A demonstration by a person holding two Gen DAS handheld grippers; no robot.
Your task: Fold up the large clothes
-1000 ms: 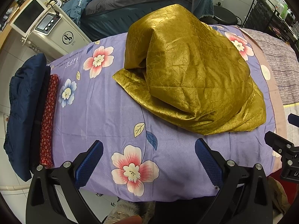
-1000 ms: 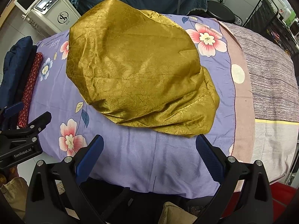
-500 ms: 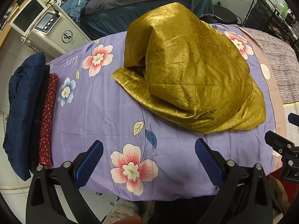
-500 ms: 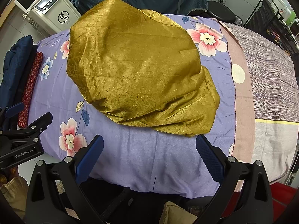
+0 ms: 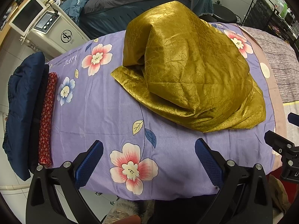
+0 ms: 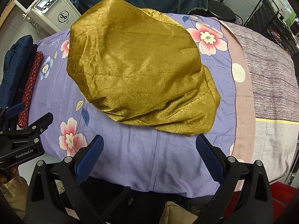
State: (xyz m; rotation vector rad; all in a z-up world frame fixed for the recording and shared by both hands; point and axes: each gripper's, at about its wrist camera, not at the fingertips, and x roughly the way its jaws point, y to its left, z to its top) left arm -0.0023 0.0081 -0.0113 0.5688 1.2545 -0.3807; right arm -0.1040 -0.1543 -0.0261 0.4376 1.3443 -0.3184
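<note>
— Left wrist view?
— The left gripper (image 5: 148, 156) hangs wide open, empty, over the floral sheet (image 5: 104, 112). The gold cloth (image 5: 188, 71) lies heaped mid-table; its folds hide what lies under it. Folded navy clothes (image 5: 20, 108) sit at the left end.
— Right wrist view?
— The right gripper (image 6: 149, 153) gapes too, gripping nothing — the gold cloth (image 6: 138, 71) sits just beyond its fingertips. Against the earlier frames, barely anything has shifted.
</note>
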